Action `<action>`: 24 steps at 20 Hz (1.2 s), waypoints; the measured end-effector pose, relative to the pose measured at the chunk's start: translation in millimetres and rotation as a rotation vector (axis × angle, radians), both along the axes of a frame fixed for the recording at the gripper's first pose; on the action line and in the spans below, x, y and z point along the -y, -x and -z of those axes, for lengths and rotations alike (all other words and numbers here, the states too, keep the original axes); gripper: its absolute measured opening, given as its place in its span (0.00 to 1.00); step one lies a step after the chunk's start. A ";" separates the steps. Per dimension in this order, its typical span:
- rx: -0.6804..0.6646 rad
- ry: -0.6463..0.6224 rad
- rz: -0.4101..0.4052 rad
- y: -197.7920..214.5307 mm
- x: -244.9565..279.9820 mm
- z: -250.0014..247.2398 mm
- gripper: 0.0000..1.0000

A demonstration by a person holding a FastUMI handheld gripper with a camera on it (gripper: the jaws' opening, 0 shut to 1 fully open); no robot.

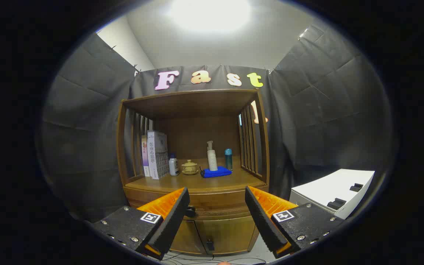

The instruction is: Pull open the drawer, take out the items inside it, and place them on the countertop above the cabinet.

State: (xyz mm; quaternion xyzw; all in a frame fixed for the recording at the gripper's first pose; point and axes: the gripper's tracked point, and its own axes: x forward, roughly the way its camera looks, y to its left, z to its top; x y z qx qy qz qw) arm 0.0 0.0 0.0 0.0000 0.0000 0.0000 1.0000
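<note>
The gripper (217, 200) hangs with fingers spread before the closed drawer (215, 204) under the countertop (182, 182). Books (156, 154) stand at the countertop's left edge; rightward come a small bottle (173, 165), a lidded pot (189, 167), then a pump bottle (212, 156) on a folded cloth (216, 172).

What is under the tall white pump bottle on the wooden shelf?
The white pump bottle stands on a folded blue cloth. Whatever lies beneath that cloth is covered. The gripper is open.

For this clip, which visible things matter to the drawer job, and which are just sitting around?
Job:
- drawer, shut, its knob beside the left finger
- countertop
- hand-held gripper, open, fingers apart before the drawer front

Lying about:
- books
- small white bottle
- lidded pot
- pump bottle
- blue cloth
- teal bottle
- white box
</note>
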 end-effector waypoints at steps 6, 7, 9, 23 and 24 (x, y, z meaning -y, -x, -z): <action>-0.005 0.001 -0.006 0.8 -2.4 2.8 0.94; -0.005 0.000 -0.007 1.3 -1.8 2.7 0.95; -0.007 -0.002 -0.009 0.6 -2.6 4.4 0.94; 0.001 -0.035 0.024 -16.5 13.8 13.1 0.95; 0.007 -0.038 0.031 -16.9 15.5 13.5 0.94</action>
